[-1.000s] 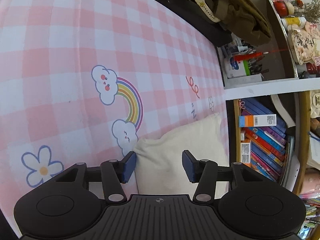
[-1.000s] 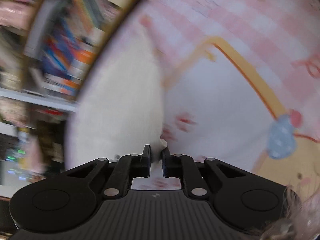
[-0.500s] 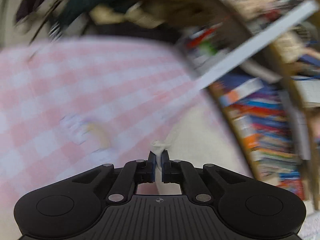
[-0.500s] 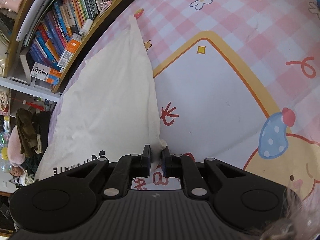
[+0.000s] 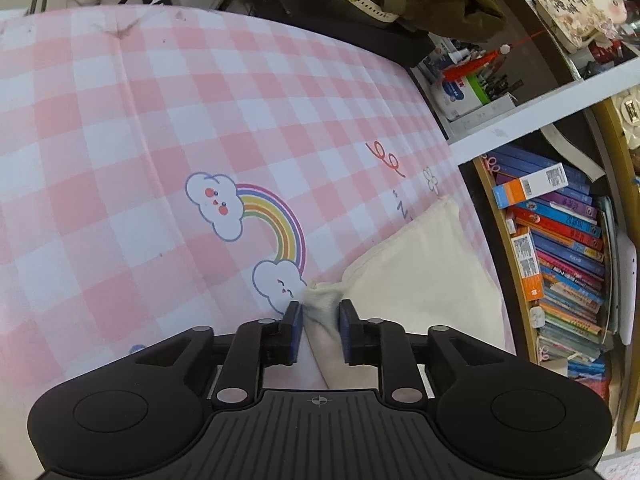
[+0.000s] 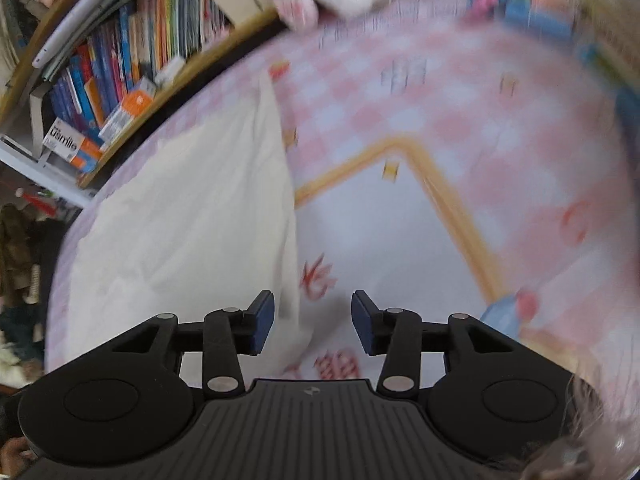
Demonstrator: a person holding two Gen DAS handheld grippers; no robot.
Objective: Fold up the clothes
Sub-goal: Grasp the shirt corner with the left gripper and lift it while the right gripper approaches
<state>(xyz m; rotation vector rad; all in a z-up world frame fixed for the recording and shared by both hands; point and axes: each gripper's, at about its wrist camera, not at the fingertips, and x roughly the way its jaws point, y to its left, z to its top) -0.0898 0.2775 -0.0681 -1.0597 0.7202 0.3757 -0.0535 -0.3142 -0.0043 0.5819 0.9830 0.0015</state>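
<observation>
Cream garment (image 6: 188,216) lies lengthwise away from right hand-held gripper (image 6: 313,322)

- Cream garment (image 5: 424,272): plain off-white fabric, lying mostly flat on the pink checked mat, no big wrinkles.
- Sits at the mat's edge, just beside the bookshelf side.
- Right wrist view: same garment (image 6: 188,216) reads as a long panel with one straight edge running away from the camera and tapering to a far corner; view is blurred, so garment type is probably a folded tee, can't confirm.
- Near corner in the left wrist view is bunched into a small raised wad; the rest lies down on the mat.
</observation>
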